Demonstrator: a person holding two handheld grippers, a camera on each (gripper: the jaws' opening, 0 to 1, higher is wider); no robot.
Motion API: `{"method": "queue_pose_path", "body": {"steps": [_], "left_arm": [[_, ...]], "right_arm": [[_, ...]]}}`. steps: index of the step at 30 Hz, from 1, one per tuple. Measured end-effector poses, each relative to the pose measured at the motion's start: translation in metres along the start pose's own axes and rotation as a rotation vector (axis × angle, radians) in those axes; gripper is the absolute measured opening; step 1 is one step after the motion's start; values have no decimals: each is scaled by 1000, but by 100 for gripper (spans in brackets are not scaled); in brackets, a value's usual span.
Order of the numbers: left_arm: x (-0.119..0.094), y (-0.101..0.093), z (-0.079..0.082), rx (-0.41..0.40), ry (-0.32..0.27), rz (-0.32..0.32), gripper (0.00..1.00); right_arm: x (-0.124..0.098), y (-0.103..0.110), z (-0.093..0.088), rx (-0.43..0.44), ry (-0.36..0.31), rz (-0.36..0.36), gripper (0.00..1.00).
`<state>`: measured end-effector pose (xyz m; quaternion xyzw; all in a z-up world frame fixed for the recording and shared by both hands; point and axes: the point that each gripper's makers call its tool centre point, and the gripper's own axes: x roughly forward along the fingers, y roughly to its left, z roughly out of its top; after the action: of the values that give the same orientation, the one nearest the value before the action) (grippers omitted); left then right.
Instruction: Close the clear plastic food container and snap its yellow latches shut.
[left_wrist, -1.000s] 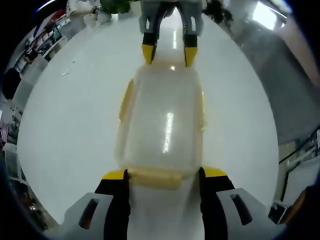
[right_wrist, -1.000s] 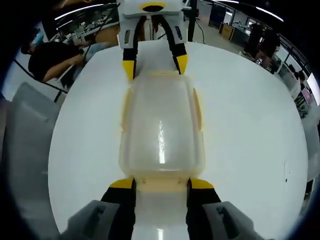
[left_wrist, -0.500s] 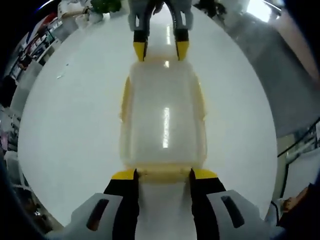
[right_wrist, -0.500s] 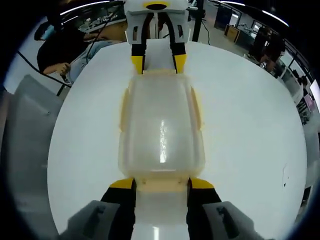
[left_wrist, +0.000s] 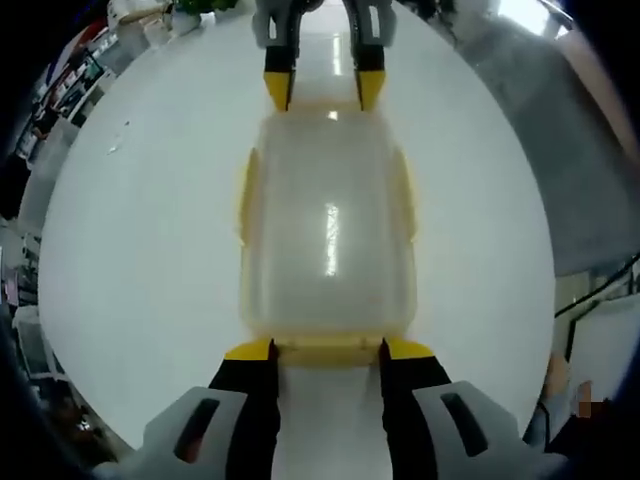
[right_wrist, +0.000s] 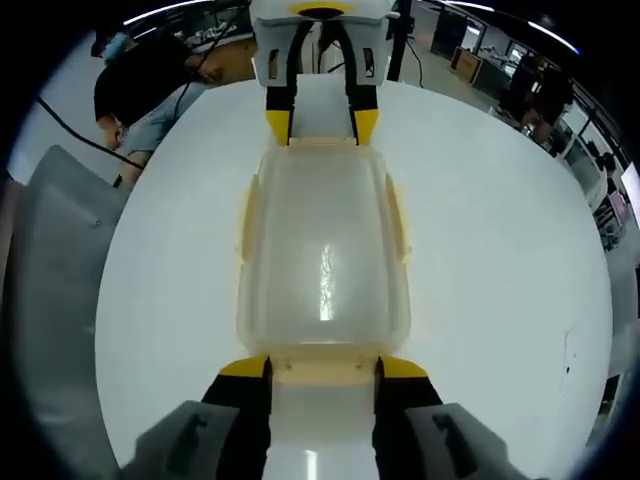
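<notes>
While the lid sits flat on its base, we see the clear plastic food container (left_wrist: 328, 235) lying lengthwise on the white worktop (left_wrist: 130, 250), a rounded rectangle of cloudy, translucent plastic with a bright streak of reflected light along its glossy top. Yellow latches (left_wrist: 246, 195) run along both long sides and both short ends; they lie close against the walls, though we cannot tell whether they have clicked home.

At the near short end, our left gripper (left_wrist: 326, 348) straddles the end latch (left_wrist: 326, 350), its black fingers (left_wrist: 250, 350) tipped in yellow and set apart just beside the latch's two corners. Whether they press on it we cannot tell. Opposite, the right gripper (left_wrist: 324, 88) meets the far end with its fingers likewise spread.

From the right gripper view, the same arrangement is mirrored: the right gripper (right_wrist: 322, 368) brackets the near latch (right_wrist: 322, 370) of the container (right_wrist: 322, 260), and the left gripper (right_wrist: 322, 125) stands at the far end. The worktop (right_wrist: 500, 260) is smooth and shiny. A seated person (right_wrist: 150, 85) shows beyond its far edge.
</notes>
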<state>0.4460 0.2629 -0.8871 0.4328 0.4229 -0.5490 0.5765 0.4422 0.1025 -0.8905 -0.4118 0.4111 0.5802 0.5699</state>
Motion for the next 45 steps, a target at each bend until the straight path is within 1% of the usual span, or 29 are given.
{"method": "queue_pose_path", "body": {"steps": [2, 4, 7, 9, 10, 15, 19, 23, 28, 31, 34, 38, 45], "left_arm": [[0, -1, 2, 6, -4, 0, 36], [-2, -3, 3, 11, 6, -9, 36], [-11, -4, 7, 4, 3, -7, 36], [-18, -12, 10, -37, -10, -53, 36], [-21, -11, 12, -24, -10, -47, 36], [-29, -15, 16, -22, 11, -32, 37], [-38, -14, 23, -13, -2, -14, 36], [-47, -17, 31, -26, -8, -11, 36], [-52, -18, 36, -44, -10, -12, 36], [-54, -16, 40, -49, -2, -4, 36], [-55, -14, 45, -35, 1, 3, 36], [-59, -14, 55, -45, -14, 5, 36], [-60, -14, 69, -63, -22, 17, 36]], "right_arm": [[-2, 3, -2, 7, 10, 11, 37], [-6, 8, -2, 25, -9, 30, 37], [-17, 8, 0, 8, -14, 15, 37], [-21, 12, 0, 3, -16, 27, 37], [-23, 14, 0, 8, -17, 38, 37], [-37, 16, 3, -5, -30, 23, 37], [-49, 17, 1, -3, -26, 20, 37], [-56, 18, -1, -12, -21, 22, 37], [-67, 17, -1, -23, -26, 37, 37], [-73, 14, -1, -36, -21, 28, 37], [-78, 10, -5, -48, -14, 20, 37], [-82, 9, -13, -47, -8, 20, 37], [-88, 8, -26, -56, 1, 20, 37]]}}
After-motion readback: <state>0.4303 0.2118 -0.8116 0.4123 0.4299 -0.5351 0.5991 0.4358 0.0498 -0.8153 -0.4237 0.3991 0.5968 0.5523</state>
